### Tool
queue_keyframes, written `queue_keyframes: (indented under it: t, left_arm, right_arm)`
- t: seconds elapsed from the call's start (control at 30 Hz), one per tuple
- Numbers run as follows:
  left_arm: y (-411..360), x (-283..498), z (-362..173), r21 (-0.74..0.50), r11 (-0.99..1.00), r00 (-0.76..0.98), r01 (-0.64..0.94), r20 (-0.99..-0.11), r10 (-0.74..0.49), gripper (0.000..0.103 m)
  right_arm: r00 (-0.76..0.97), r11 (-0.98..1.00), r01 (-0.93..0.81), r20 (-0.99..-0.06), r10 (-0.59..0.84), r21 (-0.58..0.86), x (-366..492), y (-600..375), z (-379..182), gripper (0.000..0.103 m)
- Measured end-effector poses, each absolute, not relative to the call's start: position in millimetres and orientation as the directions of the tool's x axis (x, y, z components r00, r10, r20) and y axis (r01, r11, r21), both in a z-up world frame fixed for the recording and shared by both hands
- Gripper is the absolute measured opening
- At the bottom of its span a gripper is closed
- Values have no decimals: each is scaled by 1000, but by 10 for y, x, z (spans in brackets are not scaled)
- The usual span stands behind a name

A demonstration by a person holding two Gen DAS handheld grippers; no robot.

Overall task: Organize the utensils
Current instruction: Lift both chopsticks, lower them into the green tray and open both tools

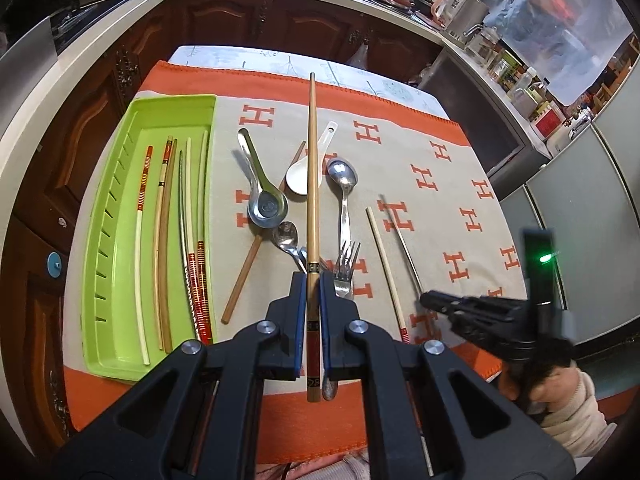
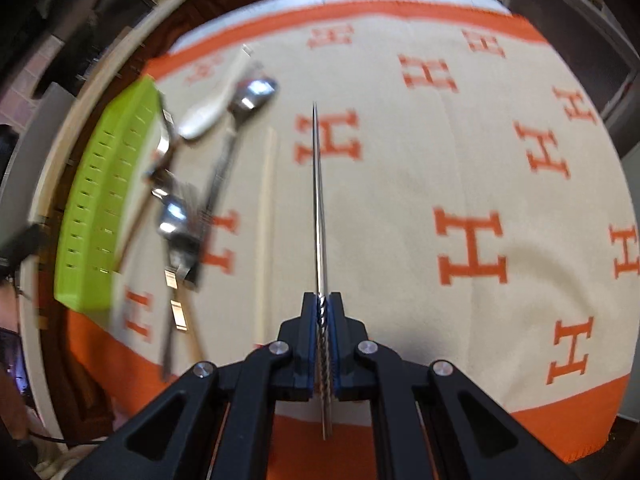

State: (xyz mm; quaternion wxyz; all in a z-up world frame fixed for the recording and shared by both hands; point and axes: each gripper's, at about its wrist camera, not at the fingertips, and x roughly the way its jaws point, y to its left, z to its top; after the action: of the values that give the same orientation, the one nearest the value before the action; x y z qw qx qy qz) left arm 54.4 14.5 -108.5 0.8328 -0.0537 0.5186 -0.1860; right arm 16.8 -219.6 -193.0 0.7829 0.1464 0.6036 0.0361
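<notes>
Kitchen desk [image 1: 400, 128]: left gripper [image 1: 313, 280] pinching wooden chopstick [image 1: 313, 168], right gripper [image 2: 323, 300] pinching metal chopstick [image 2: 319, 200]; next, likely into green tray [image 1: 120, 300] leftward.

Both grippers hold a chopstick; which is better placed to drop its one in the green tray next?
Probably left. The left gripper holds its wooden chopstick near the green tray; the right gripper sits farther away.

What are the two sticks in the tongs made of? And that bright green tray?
The chopstick in the left tongs looks like wood or bamboo: matte brown with a dark patterned band. The chopstick in the right tongs looks like metal: thin, silvery, shiny, with a ridged grip. The green tray seems to be moulded plastic: smooth, glossy, one bright colour, with slots.
</notes>
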Motion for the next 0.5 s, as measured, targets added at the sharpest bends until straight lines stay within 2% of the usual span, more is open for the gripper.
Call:
queue_keyframes:
  t: [0.3, 0.5]
  left_arm:
    - [192, 541, -1113, -294, 927, 387, 233, -847, -365, 4]
    - [212, 553, -1125, -301, 927, 381, 223, -848, -367, 4]
  right_arm:
    - [240, 967, 90, -948, 210, 237, 228, -2138, -1898, 7]
    - [220, 991, 11, -967, 129, 135, 268, -1977, -1901, 7]
